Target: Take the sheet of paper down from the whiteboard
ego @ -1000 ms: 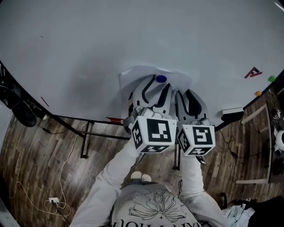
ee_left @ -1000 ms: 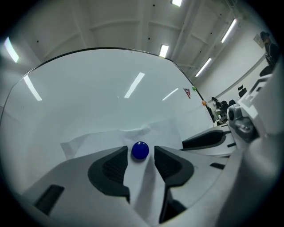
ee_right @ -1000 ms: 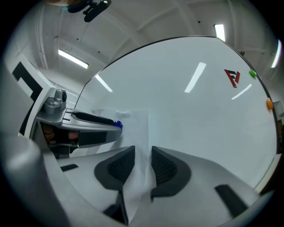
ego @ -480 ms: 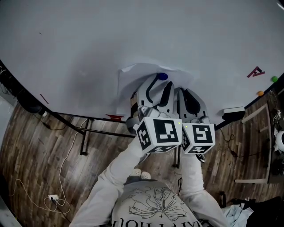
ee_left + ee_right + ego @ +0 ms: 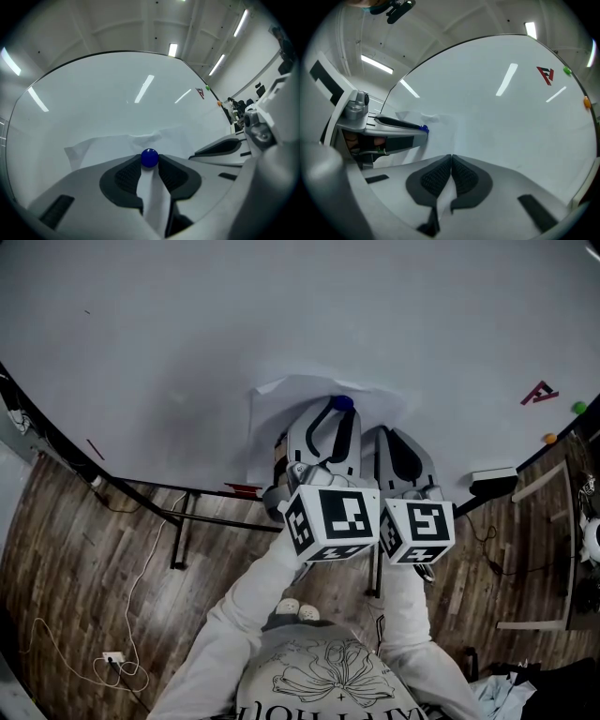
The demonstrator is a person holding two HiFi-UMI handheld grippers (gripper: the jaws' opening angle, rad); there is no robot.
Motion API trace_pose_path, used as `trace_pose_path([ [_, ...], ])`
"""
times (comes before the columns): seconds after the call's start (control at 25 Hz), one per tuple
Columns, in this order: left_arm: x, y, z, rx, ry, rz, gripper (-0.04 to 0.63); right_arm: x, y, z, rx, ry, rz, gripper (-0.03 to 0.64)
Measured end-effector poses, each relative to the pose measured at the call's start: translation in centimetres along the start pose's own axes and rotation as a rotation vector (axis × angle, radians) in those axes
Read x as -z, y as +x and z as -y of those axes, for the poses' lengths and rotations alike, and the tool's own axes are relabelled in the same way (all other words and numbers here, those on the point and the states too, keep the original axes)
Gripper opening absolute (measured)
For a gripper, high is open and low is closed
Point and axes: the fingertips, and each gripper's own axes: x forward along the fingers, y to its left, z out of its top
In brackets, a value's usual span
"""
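Note:
A crumpled white sheet of paper [image 5: 281, 395] [image 5: 103, 145] hangs on the whiteboard [image 5: 281, 315], pinned by a round blue magnet [image 5: 342, 402] [image 5: 149, 158]. My left gripper [image 5: 339, 411] [image 5: 149, 162] points at the board, its jaws closing with the magnet between the tips, both pads touching it. Just to its right, my right gripper [image 5: 386, 434] [image 5: 451, 157] has its pads pressed together on the paper [image 5: 436, 129] near its right edge. The right gripper view also catches the magnet [image 5: 424, 127] at the left gripper's tip.
A red mark [image 5: 538, 393], a green magnet [image 5: 575, 407] and an orange magnet [image 5: 547, 438] sit at the board's right. An eraser [image 5: 491, 474] lies on the ledge. The board's stand legs [image 5: 178, 521] and a cable [image 5: 122, 662] are on the wooden floor.
The left jaws have narrowed from wide open onto the blue magnet. The right jaws have come together on the paper. Neither hand has shifted.

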Motion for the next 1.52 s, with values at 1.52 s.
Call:
trace_pose_path([
  [1.52, 4.4, -3.6, -10.5, -0.121, -0.131, -0.055, 0.11, 0.0, -4.6, 6.0, 0.22, 0.084, 0.016, 0.002],
])
